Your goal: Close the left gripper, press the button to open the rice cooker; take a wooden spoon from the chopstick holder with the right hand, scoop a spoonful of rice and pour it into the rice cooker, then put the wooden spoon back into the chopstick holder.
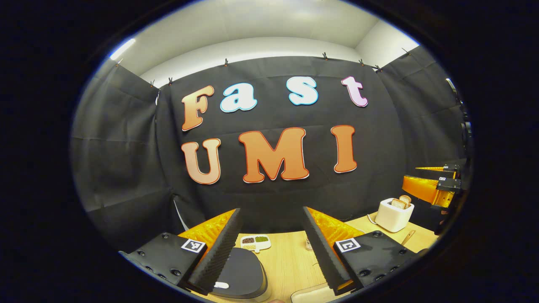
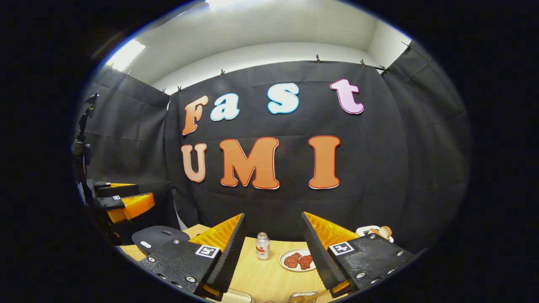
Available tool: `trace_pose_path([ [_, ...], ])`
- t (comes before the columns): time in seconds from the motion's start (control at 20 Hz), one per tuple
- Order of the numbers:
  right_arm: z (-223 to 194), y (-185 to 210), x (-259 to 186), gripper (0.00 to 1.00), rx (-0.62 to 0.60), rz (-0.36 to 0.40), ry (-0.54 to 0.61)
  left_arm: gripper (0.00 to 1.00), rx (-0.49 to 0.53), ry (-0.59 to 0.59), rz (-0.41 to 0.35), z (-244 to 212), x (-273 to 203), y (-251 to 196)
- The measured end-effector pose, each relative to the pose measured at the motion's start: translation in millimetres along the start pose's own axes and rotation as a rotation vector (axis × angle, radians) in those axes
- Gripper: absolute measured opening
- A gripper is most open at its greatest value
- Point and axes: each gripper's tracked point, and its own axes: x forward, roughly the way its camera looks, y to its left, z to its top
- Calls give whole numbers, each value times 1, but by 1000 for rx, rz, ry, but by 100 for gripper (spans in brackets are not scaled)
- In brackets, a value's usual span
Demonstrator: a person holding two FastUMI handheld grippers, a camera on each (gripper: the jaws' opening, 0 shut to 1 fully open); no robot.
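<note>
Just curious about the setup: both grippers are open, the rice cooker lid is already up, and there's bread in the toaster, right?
Not quite. The rice cooker lid is down, as the left gripper view shows. The rest holds: the left gripper and right gripper are both open, and bread sits in the toaster.

Wooden table [image 2: 269,275]: small bottle [image 2: 262,246] just left of plate of red meat slices [image 2: 298,260]. White toaster [image 1: 394,214], bread in slots, far right of divided bean dish [image 1: 255,241].
</note>
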Motion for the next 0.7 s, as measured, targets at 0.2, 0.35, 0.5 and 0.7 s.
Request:
trace_pose_path([
  [0.2, -1, 7, -4, 80, -5, 18, -4, 99, -10, -21, 24, -3, -6, 5],
  [0.35, 0, 10, -3, 80, -1, 32, -4, 99, -6, -15, 29, -8, -8, 7],
  [0.5, 0, 12, -2, 80, -2, 41, 3, 99, 1, -13, 29, -7, -13, 7],
  [0.7, -2, 14, -2, 80, 5, 49, 15, 99, 17, -21, 18, -2, -10, 6],
])
